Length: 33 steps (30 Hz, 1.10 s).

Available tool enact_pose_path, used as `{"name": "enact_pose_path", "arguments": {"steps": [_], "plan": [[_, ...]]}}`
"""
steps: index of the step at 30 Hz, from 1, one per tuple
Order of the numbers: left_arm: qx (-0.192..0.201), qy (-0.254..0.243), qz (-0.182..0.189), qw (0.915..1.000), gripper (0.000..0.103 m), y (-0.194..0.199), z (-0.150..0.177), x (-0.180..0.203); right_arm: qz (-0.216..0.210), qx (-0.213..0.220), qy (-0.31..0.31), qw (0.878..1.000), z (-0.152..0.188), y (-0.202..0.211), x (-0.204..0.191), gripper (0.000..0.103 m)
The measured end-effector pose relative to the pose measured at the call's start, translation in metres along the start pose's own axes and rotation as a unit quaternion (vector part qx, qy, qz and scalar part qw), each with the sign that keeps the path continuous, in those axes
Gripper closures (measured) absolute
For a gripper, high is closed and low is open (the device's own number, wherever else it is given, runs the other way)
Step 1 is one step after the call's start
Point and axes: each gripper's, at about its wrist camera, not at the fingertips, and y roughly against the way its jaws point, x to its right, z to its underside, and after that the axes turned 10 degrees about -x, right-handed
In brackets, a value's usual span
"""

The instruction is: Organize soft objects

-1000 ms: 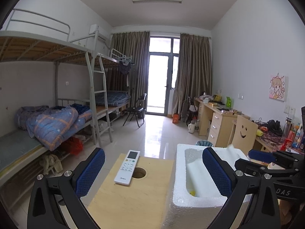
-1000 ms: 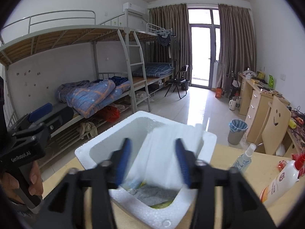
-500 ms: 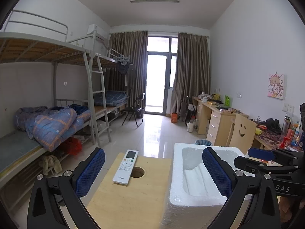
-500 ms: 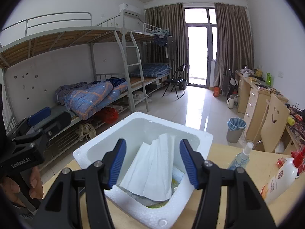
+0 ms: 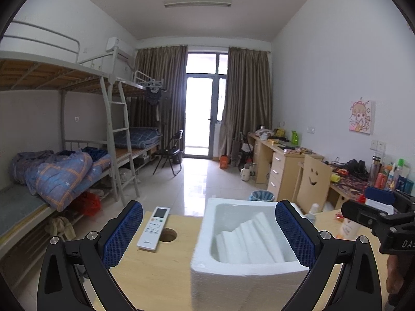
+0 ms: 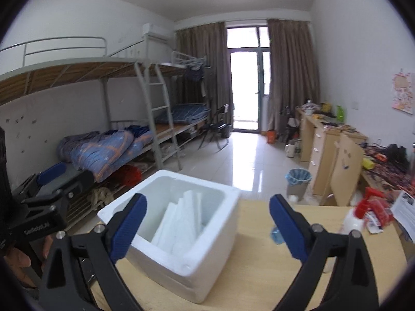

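Dorm room, bunk beds (image 5: 64, 160) at 9 o'clock, wooden desk (image 6: 259, 254) up front. White foam box (image 6: 176, 235) on desk, folded white cloth (image 6: 181, 223) leaning inside, long axis running toward far wall at 12 o'clock. Right gripper (image 6: 207, 223) spread wide, jaws just been opening, nothing pinched; box and cloth at 11 o'clock of its fingers, clear of both pads. Left gripper (image 5: 208, 233) also spread wide, empty, box at 1 o'clock behind right pad. Probably cloth just dropped in, both hands free for next soft item. Right gripper looks nearer to box mouth. Remote control (image 5: 153, 228) and cable hole (image 5: 167, 234) at 11 o'clock in left view; red-capped spray bottle (image 6: 360, 212) and small clear bottle (image 6: 291, 199) at 2 o'clock in right view. Nothing blocking box mouth.
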Motion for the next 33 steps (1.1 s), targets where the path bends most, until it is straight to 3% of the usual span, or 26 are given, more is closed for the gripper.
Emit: {"name": "enact_pose_path", "arguments": {"steps": [14, 23, 33], "plan": [[0.003, -0.009, 0.035, 0.9994, 0.001, 0.041, 0.003, 0.031, 0.017, 0.026, 0.035, 0.999, 0.020, 0.057, -0.004, 0.000], [0.010, -0.022, 0.047, 0.9986, 0.001, 0.075, 0.009, 0.052, 0.024, 0.038, -0.010, 0.999, 0.032, 0.090, 0.021, 0.000], [0.027, -0.023, 0.053, 0.9979, 0.001, 0.130, 0.029, 0.058, 0.018, 0.061, 0.004, 0.998, 0.053, 0.134, 0.010, 0.000]]}}
